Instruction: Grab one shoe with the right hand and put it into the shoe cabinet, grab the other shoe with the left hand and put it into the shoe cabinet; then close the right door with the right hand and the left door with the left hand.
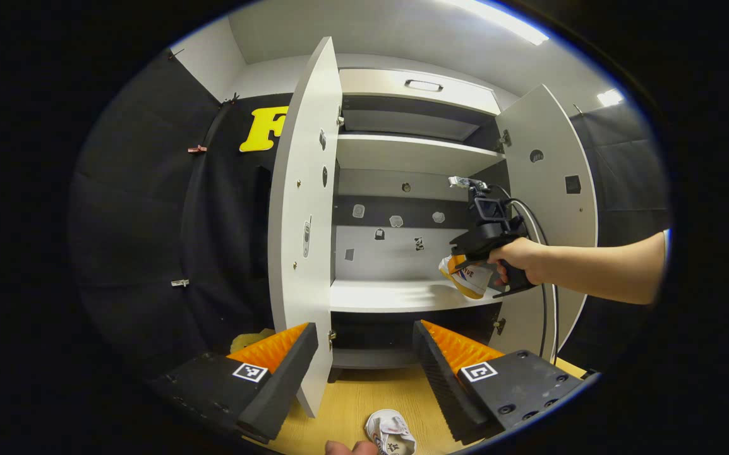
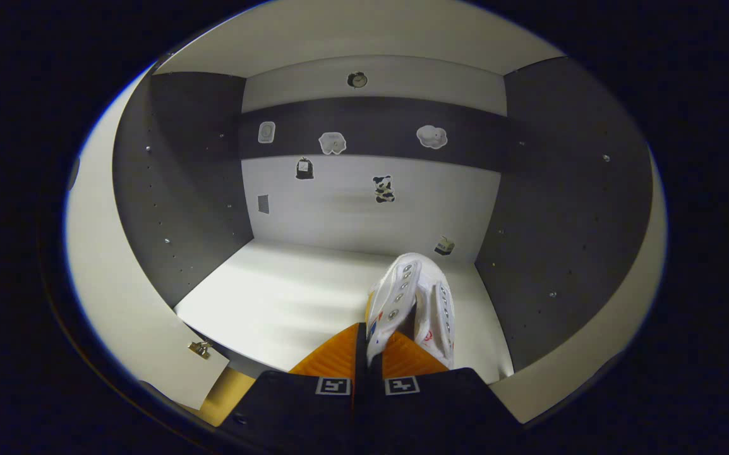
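Over the shelf's [image 2: 289, 297] front edge, right claw [image 2: 367, 354] pinches a shoe [image 2: 412, 303].

Left tool [image 1: 364, 354]: fingers spread wide apart, nothing between them, level and pointing forward.

Right tool [image 2: 367, 357]: fingers pressed close together, clamped on a thin edge of the shoe [image 2: 412, 303]. In the left gripper view, a hand [image 1: 519, 259] grips its handle, bare forearm [image 1: 604, 272] extended roughly level from the right.
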Action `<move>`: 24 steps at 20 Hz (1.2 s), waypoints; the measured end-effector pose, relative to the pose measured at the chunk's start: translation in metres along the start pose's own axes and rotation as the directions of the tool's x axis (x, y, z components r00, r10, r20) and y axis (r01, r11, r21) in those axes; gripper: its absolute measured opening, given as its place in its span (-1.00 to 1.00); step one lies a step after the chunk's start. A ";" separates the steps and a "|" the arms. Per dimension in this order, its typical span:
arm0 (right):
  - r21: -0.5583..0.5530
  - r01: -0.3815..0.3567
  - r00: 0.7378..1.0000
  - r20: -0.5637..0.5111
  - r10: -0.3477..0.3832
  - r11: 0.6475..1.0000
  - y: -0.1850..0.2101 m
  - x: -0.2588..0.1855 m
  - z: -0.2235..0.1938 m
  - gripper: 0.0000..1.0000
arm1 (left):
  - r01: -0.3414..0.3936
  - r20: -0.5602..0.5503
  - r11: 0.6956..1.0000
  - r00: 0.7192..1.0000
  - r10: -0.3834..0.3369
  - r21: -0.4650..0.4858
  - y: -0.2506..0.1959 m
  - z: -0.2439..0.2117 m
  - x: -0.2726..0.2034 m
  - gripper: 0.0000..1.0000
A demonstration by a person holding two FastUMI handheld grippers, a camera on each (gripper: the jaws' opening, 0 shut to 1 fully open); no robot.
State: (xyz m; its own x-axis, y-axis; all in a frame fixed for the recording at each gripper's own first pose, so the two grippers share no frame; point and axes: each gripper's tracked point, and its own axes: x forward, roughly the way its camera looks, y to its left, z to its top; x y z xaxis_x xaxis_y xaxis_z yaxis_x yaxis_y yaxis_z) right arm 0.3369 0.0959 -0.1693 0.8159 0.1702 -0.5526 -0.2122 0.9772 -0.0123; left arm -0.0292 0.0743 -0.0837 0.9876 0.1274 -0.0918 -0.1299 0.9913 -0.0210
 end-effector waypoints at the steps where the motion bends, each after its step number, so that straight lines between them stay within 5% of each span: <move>1: -0.019 0.009 1.000 -0.014 -0.009 1.000 -0.003 0.012 0.001 -0.90 | -0.005 -0.005 1.000 1.000 0.005 -0.004 0.001 -0.001 0.001 0.90; 7: -0.167 0.080 0.994 -0.061 -0.091 0.983 -0.026 0.073 0.009 -0.90 | -0.046 -0.013 0.999 0.999 0.046 -0.019 0.004 -0.005 0.007 0.90; 17: -0.233 0.097 0.982 -0.134 -0.130 0.968 -0.020 0.106 -0.016 -0.86 | -0.073 -0.030 0.997 0.997 0.072 -0.036 0.005 -0.012 0.014 0.90; 24: -0.165 0.060 0.981 -0.173 -0.089 0.984 -0.004 0.089 -0.031 0.39 | -0.049 -0.023 0.998 0.999 0.048 -0.035 0.001 -0.010 0.011 0.90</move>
State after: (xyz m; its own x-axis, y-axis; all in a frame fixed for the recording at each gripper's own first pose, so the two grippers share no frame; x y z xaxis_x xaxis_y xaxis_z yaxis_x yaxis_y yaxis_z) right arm 0.3933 0.1032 -0.2443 0.7263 0.0584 -0.6849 -0.2489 0.9511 -0.1829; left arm -0.0191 0.0760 -0.0945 0.9779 0.1742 -0.1158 -0.1810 0.9821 -0.0513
